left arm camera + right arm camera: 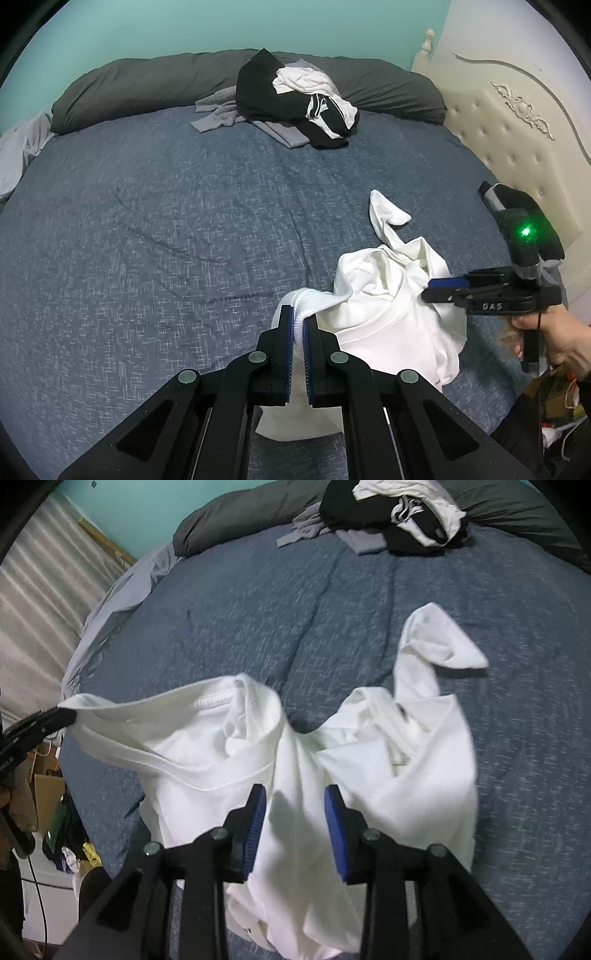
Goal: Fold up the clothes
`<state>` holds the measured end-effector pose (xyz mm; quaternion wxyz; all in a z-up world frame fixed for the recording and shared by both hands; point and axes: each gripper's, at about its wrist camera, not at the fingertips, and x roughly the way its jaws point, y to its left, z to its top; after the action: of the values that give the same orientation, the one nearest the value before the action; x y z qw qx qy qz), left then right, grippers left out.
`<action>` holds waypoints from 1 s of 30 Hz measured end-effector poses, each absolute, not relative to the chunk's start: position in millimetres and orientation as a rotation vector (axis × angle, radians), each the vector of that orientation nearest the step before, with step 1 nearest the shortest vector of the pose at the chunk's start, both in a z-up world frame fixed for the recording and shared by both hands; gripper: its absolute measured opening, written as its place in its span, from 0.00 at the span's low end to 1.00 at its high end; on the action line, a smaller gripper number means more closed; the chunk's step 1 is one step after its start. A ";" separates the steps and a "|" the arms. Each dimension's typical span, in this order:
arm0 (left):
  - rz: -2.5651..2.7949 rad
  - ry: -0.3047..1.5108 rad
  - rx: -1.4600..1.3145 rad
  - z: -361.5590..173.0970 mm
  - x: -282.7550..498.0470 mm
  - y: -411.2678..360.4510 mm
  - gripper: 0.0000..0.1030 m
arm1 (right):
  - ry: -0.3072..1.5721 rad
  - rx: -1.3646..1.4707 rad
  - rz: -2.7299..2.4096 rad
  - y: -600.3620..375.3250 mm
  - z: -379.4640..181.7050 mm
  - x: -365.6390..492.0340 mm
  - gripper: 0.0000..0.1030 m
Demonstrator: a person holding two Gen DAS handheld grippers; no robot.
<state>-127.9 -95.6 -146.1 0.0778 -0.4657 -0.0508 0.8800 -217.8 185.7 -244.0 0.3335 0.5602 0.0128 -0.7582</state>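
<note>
A crumpled white T-shirt point(384, 295) point(369, 775) lies on the blue bed near its front edge, one sleeve point(439, 642) stretched away across the cover. My left gripper point(299, 314) is shut on the shirt's ribbed edge; in the right wrist view the left gripper point(55, 716) shows at the left, pulling that edge taut. My right gripper point(295, 790) hovers just over the shirt's middle with its blue pads apart, cloth lying beneath the gap, nothing pinched. From the left wrist view the right gripper point(439, 290) touches the shirt's right side, held by a hand point(554, 339).
A pile of black, white and grey clothes point(295, 99) point(399, 513) sits at the far side, against a long dark grey pillow point(129, 88). A cream tufted headboard point(509, 122) bounds the right. Blue bed cover point(166, 203) spreads left. Floor clutter point(62, 812) lies beside the bed.
</note>
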 end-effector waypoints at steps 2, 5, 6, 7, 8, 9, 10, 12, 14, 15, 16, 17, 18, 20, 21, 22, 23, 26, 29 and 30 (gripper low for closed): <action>2.636 -0.157 -1.398 -148.5 -128.8 -98.5 0.05 | 0.053 1.459 -1.973 182.4 -247.5 -216.2 0.18; 2.640 -0.172 -1.403 -151.0 -130.4 -102.5 0.05 | 0.081 1.443 -1.976 181.1 -248.9 -213.1 0.04; 2.642 -0.178 -1.405 -151.1 -130.9 -103.1 0.05 | 0.074 1.434 -1.985 183.6 -246.2 -212.8 0.04; 2.644 -0.183 -1.407 -151.1 -131.3 -103.8 0.05 | 0.070 1.418 -2.002 188.1 -240.5 -212.6 0.03; 2.646 -0.186 -1.407 -150.8 -131.6 -104.4 0.05 | 0.066 1.401 -2.019 192.6 -234.8 -212.4 0.03; 2.649 -0.189 -1.408 -150.2 -131.8 -104.9 0.05 | 0.064 1.384 -2.037 197.3 -228.7 -212.1 0.03; 2.652 -0.192 -1.409 -149.5 -131.9 -105.0 0.05 | 0.076 1.363 -2.063 203.8 -220.3 -210.9 0.03; 2.661 -0.198 -1.411 -148.3 -132.0 -103.8 0.05 | 0.096 1.320 -2.114 217.2 -203.3 -208.9 0.03; 2.668 -0.203 -1.413 -147.4 -132.4 -102.8 0.05 | 0.077 1.281 -2.165 235.7 -184.7 -209.1 0.03; 2.671 -0.206 -1.415 -147.3 -132.9 -102.1 0.05 | 0.068 1.263 -2.189 244.9 -175.8 -209.2 0.03; 2.670 -0.214 -1.418 -147.5 -133.4 -101.2 0.05 | 0.057 1.253 -2.205 253.4 -169.5 -209.5 0.03; 2.669 -0.222 -1.421 -147.8 -134.0 -100.4 0.05 | 0.055 1.251 -2.219 261.7 -164.5 -210.3 0.03; 2.664 -0.232 -1.423 -148.2 -134.5 -99.6 0.05 | 0.052 1.250 -2.231 269.5 -161.7 -210.2 0.03; 2.652 -0.247 -1.425 -149.1 -135.5 -97.2 0.05 | 0.042 1.249 -2.249 282.8 -157.4 -209.6 0.03; 2.649 -0.251 -1.426 -149.4 -135.9 -95.9 0.05 | 0.025 1.238 -2.254 287.9 -155.1 -208.4 0.03; 2.649 -0.249 -1.426 -149.4 -136.2 -94.2 0.05 | 0.008 1.227 -2.258 293.1 -152.8 -207.1 0.03; 2.645 -0.246 -1.432 -150.2 -136.9 -92.2 0.05 | -0.004 1.219 -2.259 297.4 -151.1 -205.8 0.03; 2.608 -0.212 -1.487 -159.8 -141.0 -84.5 0.05 | 0.088 1.270 -2.229 293.2 -161.5 -202.7 0.03; 2.579 -0.216 -1.526 -170.4 -142.7 -81.5 0.05 | 0.059 1.322 -2.188 292.8 -174.4 -204.2 0.03; 2.565 -0.217 -1.540 -174.6 -142.9 -80.4 0.05 | 0.051 1.341 -2.175 292.0 -179.1 -204.9 0.03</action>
<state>-142.9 -80.4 -174.6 0.0708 -0.5122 -0.0723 0.8529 -204.9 292.0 -179.1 0.2887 0.5025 0.0193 -0.8147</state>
